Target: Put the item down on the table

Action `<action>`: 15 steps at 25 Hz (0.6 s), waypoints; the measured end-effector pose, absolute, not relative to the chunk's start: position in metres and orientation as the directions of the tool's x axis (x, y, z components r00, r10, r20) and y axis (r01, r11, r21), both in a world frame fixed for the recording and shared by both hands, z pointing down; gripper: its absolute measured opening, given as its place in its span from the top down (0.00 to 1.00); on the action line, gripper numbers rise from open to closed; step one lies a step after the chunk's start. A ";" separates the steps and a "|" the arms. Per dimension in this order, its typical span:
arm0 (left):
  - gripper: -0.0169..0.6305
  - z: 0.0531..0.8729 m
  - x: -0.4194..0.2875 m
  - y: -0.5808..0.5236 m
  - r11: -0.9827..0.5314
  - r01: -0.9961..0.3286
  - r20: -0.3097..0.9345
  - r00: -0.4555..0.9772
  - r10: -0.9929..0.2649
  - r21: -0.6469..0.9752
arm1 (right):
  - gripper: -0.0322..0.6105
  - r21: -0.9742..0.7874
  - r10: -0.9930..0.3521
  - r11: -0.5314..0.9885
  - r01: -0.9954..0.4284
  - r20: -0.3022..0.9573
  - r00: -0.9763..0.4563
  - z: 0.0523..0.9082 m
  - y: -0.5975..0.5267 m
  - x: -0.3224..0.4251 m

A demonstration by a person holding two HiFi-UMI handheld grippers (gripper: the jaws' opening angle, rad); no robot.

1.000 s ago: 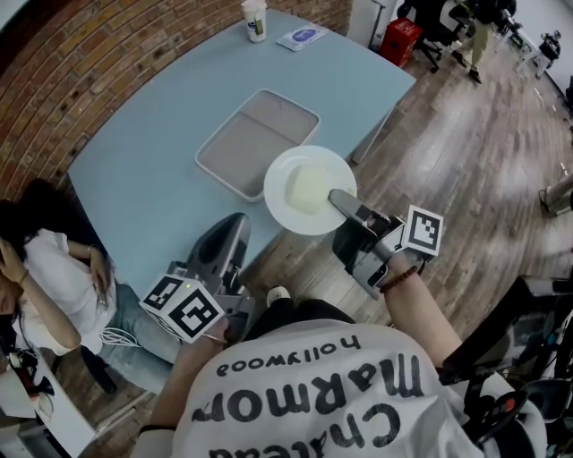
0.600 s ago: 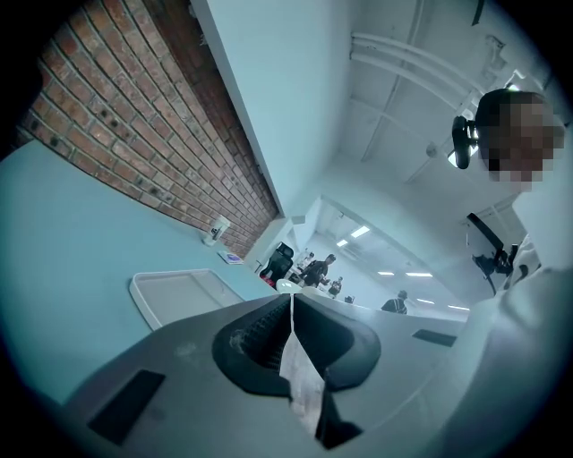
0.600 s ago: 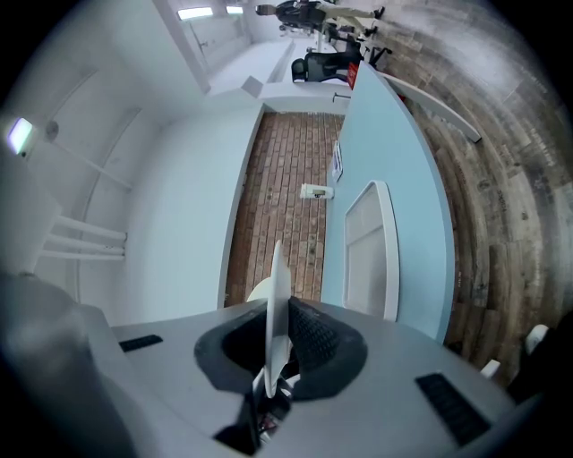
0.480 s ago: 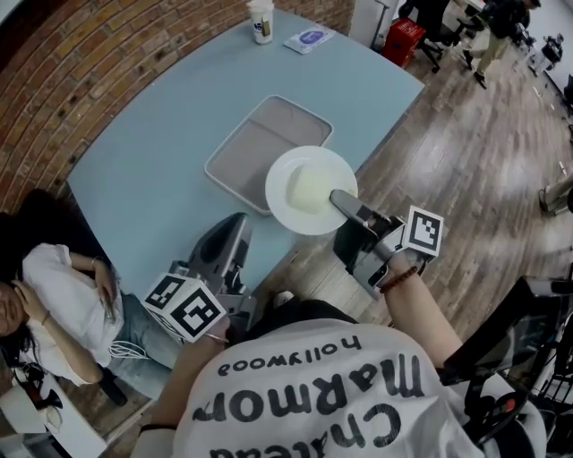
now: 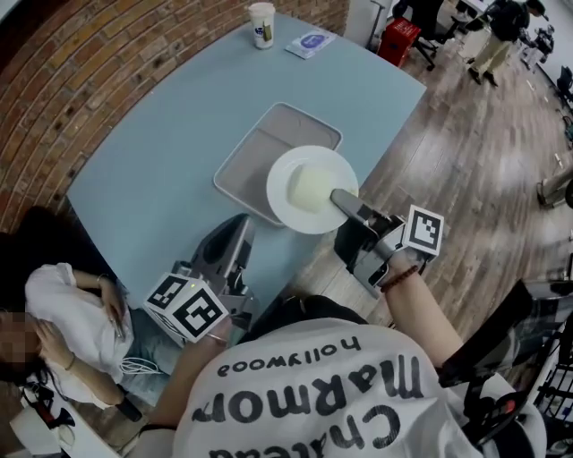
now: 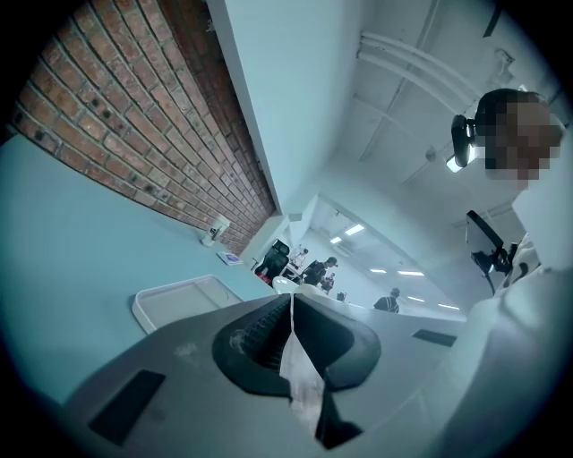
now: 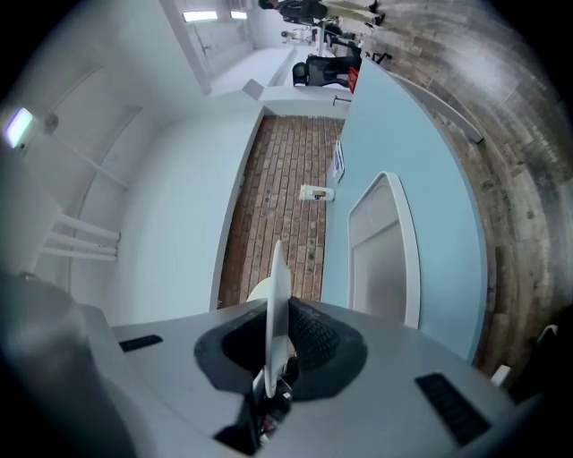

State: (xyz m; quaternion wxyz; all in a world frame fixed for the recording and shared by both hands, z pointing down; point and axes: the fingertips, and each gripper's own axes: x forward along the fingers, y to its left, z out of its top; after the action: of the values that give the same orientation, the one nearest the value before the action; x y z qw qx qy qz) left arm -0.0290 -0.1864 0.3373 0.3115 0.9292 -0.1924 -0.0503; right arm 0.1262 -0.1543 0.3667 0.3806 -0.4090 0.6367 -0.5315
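Plate (image 5: 278,182) rim clamped in right claw (image 5: 337,196), left claw (image 5: 238,224) pressed together, empty

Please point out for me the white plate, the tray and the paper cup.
white plate (image 5: 277,206): head view, bare left rim area
tray (image 5: 260,156): head view, flat floor
paper cup (image 5: 261,24): head view, side wall

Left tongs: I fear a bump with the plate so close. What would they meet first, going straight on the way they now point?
Probably the near rim of the white plate, in line just past the tips of the left tongs; the tray lies lower. Depth is unclear.
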 end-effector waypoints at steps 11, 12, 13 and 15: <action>0.95 0.362 -0.041 -0.211 -0.714 -0.326 0.058 0.926 -0.372 0.619 | 0.91 -0.992 -0.933 0.069 -0.105 -0.027 -0.359 0.390 -0.180 0.114; 0.95 0.363 -0.040 -0.211 -0.713 -0.327 0.058 0.926 -0.373 0.620 | 0.91 -0.992 -0.932 0.067 -0.106 -0.024 -0.363 0.391 -0.182 0.114; 0.95 0.364 -0.040 -0.211 -0.712 -0.328 0.059 0.925 -0.374 0.622 | 0.91 -0.992 -0.930 0.064 -0.106 -0.021 -0.366 0.393 -0.183 0.114; 0.95 0.366 -0.039 -0.210 -0.707 -0.332 0.065 0.924 -0.377 0.624 | 0.91 -0.993 -0.928 0.056 -0.104 -0.014 -0.372 0.396 -0.184 0.115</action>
State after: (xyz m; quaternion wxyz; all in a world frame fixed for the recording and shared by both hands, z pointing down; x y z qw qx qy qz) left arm -0.0393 -0.2102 0.3655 0.3308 0.9233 -0.1920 -0.0338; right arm 0.1145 -0.1841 0.3957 0.3767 -0.4151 0.6214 -0.5474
